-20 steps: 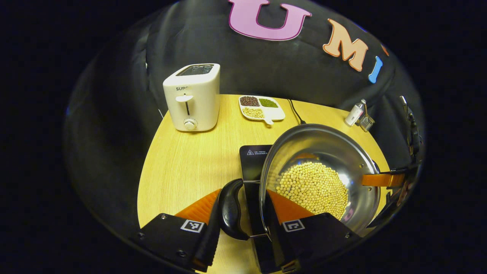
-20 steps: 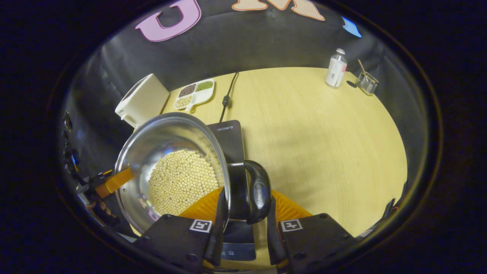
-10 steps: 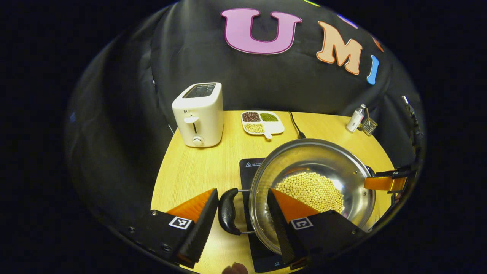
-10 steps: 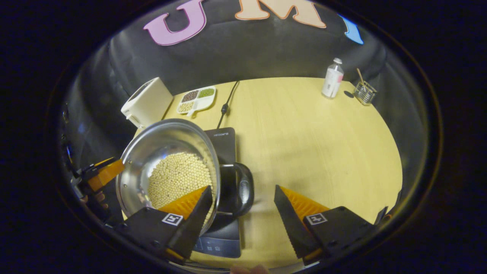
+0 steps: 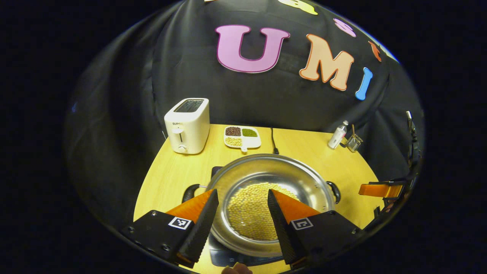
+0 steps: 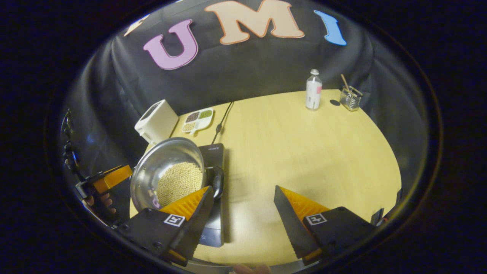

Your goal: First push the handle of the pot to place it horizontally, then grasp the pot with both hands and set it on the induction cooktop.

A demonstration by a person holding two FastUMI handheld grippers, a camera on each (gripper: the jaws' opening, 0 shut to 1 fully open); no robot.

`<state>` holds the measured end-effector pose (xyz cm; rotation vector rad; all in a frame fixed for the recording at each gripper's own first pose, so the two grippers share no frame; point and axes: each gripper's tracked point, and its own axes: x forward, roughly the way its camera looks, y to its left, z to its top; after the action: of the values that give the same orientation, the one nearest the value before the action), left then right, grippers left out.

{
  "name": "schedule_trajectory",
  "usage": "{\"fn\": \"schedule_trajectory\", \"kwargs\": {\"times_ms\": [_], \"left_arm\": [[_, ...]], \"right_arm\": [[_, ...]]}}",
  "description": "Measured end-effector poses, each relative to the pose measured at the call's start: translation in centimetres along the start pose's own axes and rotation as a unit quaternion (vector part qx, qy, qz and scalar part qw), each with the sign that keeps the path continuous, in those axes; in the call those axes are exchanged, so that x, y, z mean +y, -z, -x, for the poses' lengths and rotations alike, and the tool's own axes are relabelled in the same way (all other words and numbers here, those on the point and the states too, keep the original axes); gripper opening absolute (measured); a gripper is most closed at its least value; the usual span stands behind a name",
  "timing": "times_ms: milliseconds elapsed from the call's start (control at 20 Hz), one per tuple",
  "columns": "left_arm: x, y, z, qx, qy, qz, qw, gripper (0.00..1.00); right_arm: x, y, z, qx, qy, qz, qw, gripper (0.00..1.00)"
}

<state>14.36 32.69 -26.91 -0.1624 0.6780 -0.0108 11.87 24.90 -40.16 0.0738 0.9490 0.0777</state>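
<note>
The pot (image 5: pixel 274 179), a wide steel one holding a layer of pale beans (image 5: pixel 251 213), sits on the black induction cooktop (image 6: pixel 215 152) near the front of the yellow table (image 6: pixel 304 152). In the left gripper view a dark side handle (image 5: pixel 189 190) sticks out level on the pot's left and another (image 5: pixel 335 190) on its right. The left gripper (image 5: pixel 241 213) hovers above the near rim of the pot with its jaws spread apart and nothing between them, both fingers clear of the metal. In the right gripper view the right gripper (image 6: pixel 243 213) hangs over bare table to the right of the cooktop, jaws likewise wide and empty; the pot (image 6: pixel 167 167) lies up and to the left of its left finger, with one dark handle (image 6: pixel 218 182) just beside that finger's tip. Whether the finger touches the handle cannot be told. The other gripper shows at the far left of that view, with a hand (image 6: pixel 99 201) around its grip.

At the back of the table stand a white toaster (image 5: pixel 187 125), a divided dish of grains (image 5: pixel 242 137) and a black cord (image 5: pixel 273 141) running toward the cooktop. Farther right, a small clear bottle (image 6: pixel 314 90) stands near a little glass holder with sticks (image 6: pixel 350 97)
</note>
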Motion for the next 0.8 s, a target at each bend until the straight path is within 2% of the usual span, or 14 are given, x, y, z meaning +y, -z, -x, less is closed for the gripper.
{"fn": "schedule_trajectory", "kwargs": {"times_ms": [150, 250, 350, 450, 500, 550, 800], "left_arm": [[-4.9, 0.6, 1.4, 0.004, 0.002, 0.019, 1.000, 0.80], [-8.9, 1.5, 2.4, 0.004, 0.001, 0.035, 0.999, 0.80], [-12.6, 3.1, 3.6, 0.005, -0.007, 0.047, 0.999, 0.81], [-16.9, 4.7, 5.1, 0.012, -0.002, 0.060, 0.998, 0.80], [-18.6, 5.4, 6.3, 0.016, -0.004, 0.059, 0.998, 0.85], [-19.5, 5.4, 7.3, 0.010, -0.008, 0.055, 0.998, 0.81], [-24.2, 4.2, 11.1, -0.023, -0.010, 0.016, 1.000, 0.81]], "right_arm": [[-5.7, 0.7, 2.3, -0.006, -0.005, -0.012, 1.000, 0.95], [-10.1, 2.1, 4.1, -0.007, -0.008, -0.018, 1.000, 0.99], [-14.2, 4.1, 5.7, -0.002, -0.008, -0.019, 1.000, 0.94], [-16.9, 5.3, 7.1, -0.001, -0.016, -0.028, 0.999, 0.94], [-17.8, 5.7, 7.7, 0.001, -0.022, -0.034, 0.999, 0.98], [-18.1, 5.9, 8.5, 0.002, -0.032, -0.037, 0.999, 0.99], [-18.4, 2.5, 12.1, -0.051, -0.065, -0.028, 0.996, 0.94]]}}
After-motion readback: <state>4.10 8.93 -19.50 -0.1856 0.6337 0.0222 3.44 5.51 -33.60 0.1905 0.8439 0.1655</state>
